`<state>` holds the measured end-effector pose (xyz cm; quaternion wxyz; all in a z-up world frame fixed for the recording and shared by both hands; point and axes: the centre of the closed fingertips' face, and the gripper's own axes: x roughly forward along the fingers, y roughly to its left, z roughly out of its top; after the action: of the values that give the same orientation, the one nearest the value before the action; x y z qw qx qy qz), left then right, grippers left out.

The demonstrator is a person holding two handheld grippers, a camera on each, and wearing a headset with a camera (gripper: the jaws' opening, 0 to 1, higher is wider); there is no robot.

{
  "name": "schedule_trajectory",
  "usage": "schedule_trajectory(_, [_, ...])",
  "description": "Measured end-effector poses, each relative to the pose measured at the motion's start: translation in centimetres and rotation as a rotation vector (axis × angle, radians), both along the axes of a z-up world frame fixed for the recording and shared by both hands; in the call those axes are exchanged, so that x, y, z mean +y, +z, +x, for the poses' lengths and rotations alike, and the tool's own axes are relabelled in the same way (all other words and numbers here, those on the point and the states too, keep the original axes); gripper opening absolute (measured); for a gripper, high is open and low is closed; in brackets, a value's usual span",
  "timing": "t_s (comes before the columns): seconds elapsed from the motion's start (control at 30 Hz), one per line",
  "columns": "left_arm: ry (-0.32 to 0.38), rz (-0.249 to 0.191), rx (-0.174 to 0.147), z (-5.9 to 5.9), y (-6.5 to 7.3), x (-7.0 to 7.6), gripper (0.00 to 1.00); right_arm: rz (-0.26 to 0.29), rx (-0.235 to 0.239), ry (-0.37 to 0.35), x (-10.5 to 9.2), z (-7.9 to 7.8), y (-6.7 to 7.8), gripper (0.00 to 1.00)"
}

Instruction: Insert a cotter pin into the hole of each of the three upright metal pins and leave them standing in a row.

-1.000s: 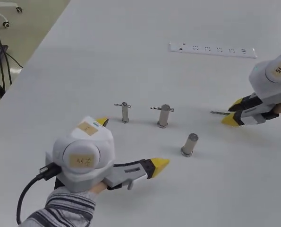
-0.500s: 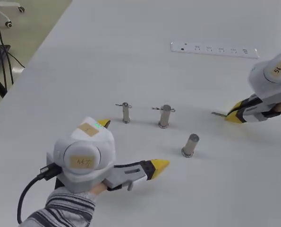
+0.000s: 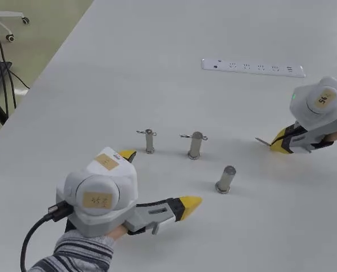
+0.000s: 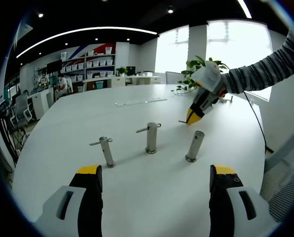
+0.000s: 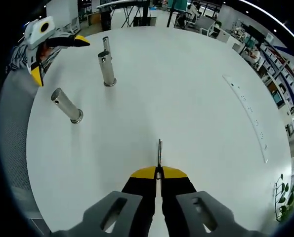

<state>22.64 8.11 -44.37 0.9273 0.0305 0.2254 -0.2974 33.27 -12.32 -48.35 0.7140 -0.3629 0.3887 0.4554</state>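
Three upright metal pins stand on the white table. The left pin (image 3: 149, 140) and the middle pin (image 3: 195, 145) each carry a cotter pin through the top. The right pin (image 3: 226, 179) stands nearer me with nothing through it. My left gripper (image 3: 158, 177) rests open just in front of the pins, and its yellow fingertips (image 4: 90, 171) frame them. Off to the right of the row, my right gripper (image 3: 278, 143) is shut on a cotter pin (image 5: 159, 150), which points from its tips toward the bare pin (image 5: 66, 104).
A white power strip (image 3: 253, 67) lies at the back of the table (image 3: 128, 68). The table's left edge drops to the floor, where chair legs (image 3: 7, 22) and cables show. An office with shelves and plants (image 4: 198, 66) lies beyond.
The right gripper has rolled a little and dipped closer to the table with the cotter pin. The left gripper and the three pins stay put; the head camera shifted slightly.
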Motion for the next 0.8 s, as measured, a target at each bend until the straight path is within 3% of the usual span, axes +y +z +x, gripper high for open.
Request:
schedule_trajectory(0.3, [-0.034,-0.012,0.000,-0.2,1.0,-1.1,0.79,0.037,-0.067,0.054,1.2,-1.9,2.2,0.00])
schedule_trajectory(0.67, [-0.083,-0.031,0.002,-0.6,2.2,-2.7,0.70,0.082,-0.149,0.210,4.9,-5.7,4.8,0.00])
schedule_trajectory(0.8, [-0.106,-0.036,0.006,-0.8,2.7,-3.4,0.62,0.098,-0.189,0.271,6.3,-6.9,5.9,0.00])
